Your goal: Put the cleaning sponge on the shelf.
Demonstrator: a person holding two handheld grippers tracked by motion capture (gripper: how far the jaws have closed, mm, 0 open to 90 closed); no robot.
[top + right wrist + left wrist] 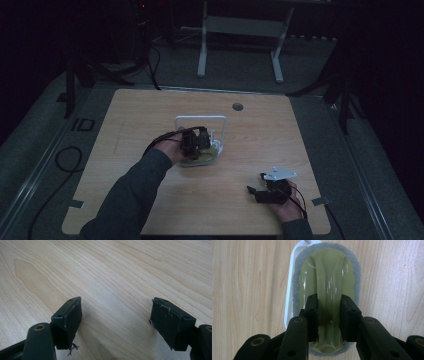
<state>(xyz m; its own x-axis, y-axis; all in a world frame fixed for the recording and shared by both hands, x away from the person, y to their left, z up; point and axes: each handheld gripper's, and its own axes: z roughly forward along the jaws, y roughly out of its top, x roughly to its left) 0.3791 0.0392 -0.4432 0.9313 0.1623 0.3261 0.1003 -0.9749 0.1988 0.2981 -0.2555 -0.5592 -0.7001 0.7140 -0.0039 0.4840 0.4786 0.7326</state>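
Closest to the lens in the left gripper view, the left gripper [329, 315] has its two black fingers [312, 315] pressed against either side of the raised glossy ridge of an olive-green scrubbing brush [327, 277]. The brush has a grey scouring pad around its edge and rests in a white tray [289, 290] on the desk [242, 290]. The fingers are narrowed to the ridge's width and clamp it. From the high view, this gripper [196, 141] sits near the desk's middle, over the brush [212, 151], beside a white wire frame [200, 118]. The right gripper [116, 322] holds its fingers [70, 317] spread wide with nothing between them, low over bare wood grain; in the high view it [257, 192] is near the desk's front right corner, well apart from the brush.
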